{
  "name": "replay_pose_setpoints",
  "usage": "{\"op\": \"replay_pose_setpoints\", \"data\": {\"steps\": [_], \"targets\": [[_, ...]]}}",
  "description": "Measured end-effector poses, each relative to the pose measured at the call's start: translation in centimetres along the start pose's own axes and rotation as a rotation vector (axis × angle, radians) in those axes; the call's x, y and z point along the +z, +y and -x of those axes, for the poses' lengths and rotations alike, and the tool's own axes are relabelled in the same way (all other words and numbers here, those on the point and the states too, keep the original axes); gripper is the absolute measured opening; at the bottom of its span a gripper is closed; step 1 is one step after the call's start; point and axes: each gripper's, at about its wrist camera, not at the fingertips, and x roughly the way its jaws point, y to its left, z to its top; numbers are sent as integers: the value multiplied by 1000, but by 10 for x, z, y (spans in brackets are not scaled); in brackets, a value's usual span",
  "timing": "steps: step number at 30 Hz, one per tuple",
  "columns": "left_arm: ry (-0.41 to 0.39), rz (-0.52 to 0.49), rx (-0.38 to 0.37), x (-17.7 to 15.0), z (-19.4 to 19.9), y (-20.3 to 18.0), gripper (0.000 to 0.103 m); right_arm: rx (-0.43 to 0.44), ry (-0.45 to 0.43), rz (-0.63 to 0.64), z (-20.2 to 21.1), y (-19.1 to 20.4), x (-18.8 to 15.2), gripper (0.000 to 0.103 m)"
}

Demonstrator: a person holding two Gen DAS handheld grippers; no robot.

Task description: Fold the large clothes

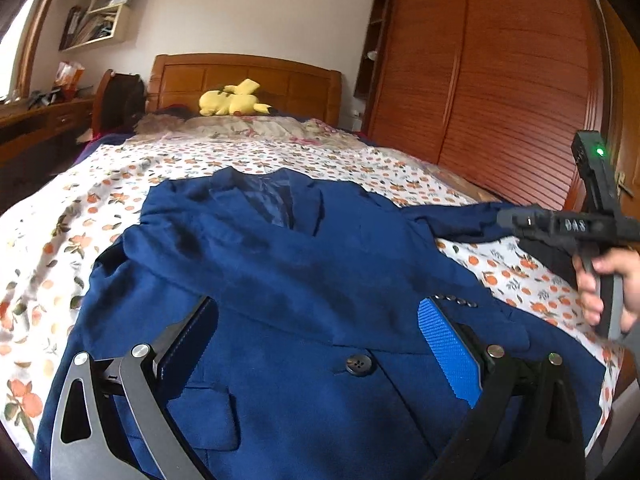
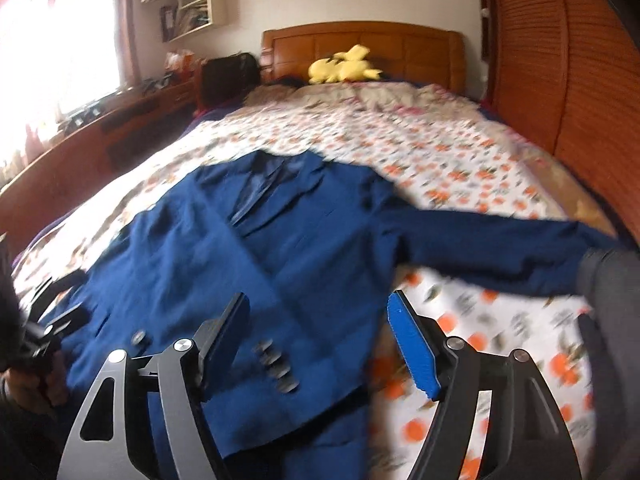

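A dark blue blazer (image 1: 280, 264) lies face up on the flowered bed sheet (image 1: 80, 216), collar toward the headboard. One sleeve is folded across its front, cuff buttons (image 1: 456, 301) showing. The other sleeve (image 2: 500, 252) stretches out to the right. My left gripper (image 1: 320, 336) hovers over the blazer's lower front near a dark button (image 1: 359, 364), jaws wide and holding nothing. My right gripper (image 2: 320, 332) is open above the blazer's right edge, nothing between its pads; the view is blurred. In the left wrist view the right gripper (image 1: 506, 216) sits by the outstretched sleeve's end, held by a hand (image 1: 600, 284).
A yellow plush toy (image 1: 232, 100) rests by the wooden headboard (image 1: 248, 76). A slatted wooden wardrobe (image 1: 500, 80) stands along the right of the bed. A desk (image 1: 44, 116) and wall shelves (image 1: 96, 12) are on the left, by a bright window (image 2: 60, 40).
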Motion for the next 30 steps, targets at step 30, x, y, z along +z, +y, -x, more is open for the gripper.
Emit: {"op": "replay_pose_setpoints", "data": {"steps": [30], "targets": [[-48,-63,12,-2,11,-15,101,-200,181,-623,-144,-171,-3,57]]}}
